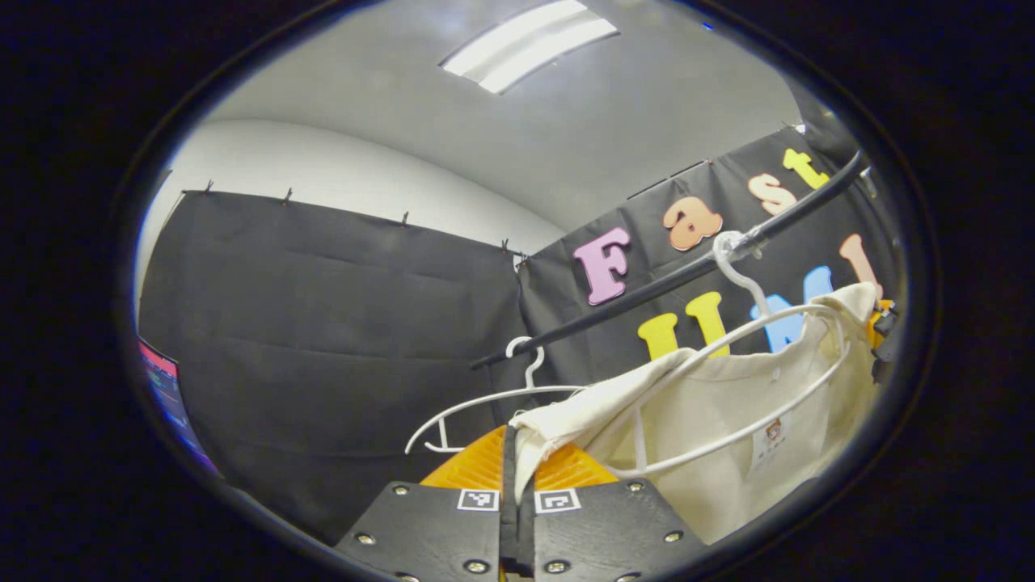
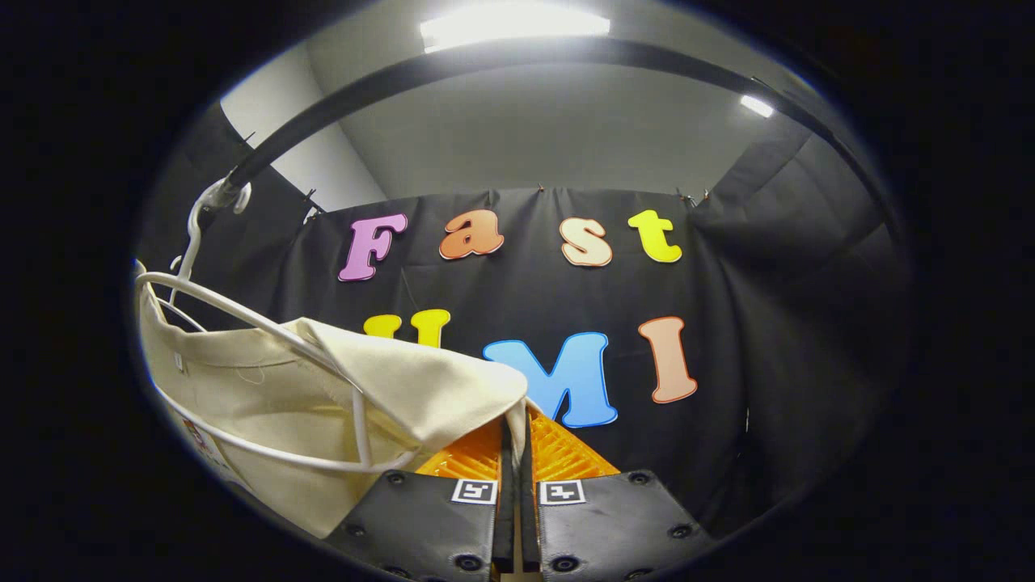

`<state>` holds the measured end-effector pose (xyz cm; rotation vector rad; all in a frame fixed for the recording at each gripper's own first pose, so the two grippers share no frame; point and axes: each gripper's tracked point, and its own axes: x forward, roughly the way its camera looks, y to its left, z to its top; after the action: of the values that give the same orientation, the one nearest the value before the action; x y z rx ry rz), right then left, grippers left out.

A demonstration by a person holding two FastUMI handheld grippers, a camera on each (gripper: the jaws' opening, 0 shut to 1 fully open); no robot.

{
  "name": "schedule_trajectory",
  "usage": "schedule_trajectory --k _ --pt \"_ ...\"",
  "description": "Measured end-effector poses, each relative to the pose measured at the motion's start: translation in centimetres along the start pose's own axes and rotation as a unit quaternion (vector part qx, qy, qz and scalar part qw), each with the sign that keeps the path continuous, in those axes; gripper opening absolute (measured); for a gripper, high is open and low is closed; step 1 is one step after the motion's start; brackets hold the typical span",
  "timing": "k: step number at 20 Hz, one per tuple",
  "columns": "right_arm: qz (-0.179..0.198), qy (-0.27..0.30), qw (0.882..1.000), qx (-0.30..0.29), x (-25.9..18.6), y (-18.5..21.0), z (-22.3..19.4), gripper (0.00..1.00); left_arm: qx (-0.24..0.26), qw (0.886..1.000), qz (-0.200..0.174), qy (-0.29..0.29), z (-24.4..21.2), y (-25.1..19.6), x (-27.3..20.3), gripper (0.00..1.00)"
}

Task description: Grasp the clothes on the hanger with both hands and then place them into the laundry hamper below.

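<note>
Cream shirt [image 1: 728, 404] draped on white hanger [image 1: 776, 323] under the rail [image 1: 647, 291], each shoulder pinched: left gripper [image 1: 517, 453] and right gripper [image 2: 517, 436] both pressed together on cloth. Best lifted evenly off the hanger's arms, then lowered together below the rail.

light: ceiling panel [image 1: 530, 42], glaring overhead | booth dim | focus sharp | edges fisheye-bent, darkened

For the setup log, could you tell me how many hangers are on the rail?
2: a bare hanger farther along the rail, and the hanger carrying the cream shirt. Others may be out of frame.
</note>
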<state>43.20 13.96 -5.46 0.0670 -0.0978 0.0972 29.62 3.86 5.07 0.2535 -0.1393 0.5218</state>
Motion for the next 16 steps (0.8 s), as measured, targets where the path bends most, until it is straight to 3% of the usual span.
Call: schedule_trajectory --k 8,11,13,16 --pt "0.051 0.075 0.995 0.032 2.2 2.7 -3.6 0.05 -0.022 0.999 -0.022 0.043 -2.7 0.4 2.4 0.01" --pt "0.076 0.112 0.988 0.074 2.1 3.6 -5.0 0.05 -0.037 0.997 -0.027 0.063 -4.3 0.8 2.8 0.01" --pt "0.074 0.109 0.986 0.107 2.7 3.4 -4.3 0.05 -0.045 0.997 -0.030 0.063 -4.4 0.8 3.2 0.00" --pt "0.088 0.147 0.978 0.123 2.9 4.5 -6.9 0.05 -0.058 0.995 -0.034 0.079 -5.9 0.6 3.8 0.01"
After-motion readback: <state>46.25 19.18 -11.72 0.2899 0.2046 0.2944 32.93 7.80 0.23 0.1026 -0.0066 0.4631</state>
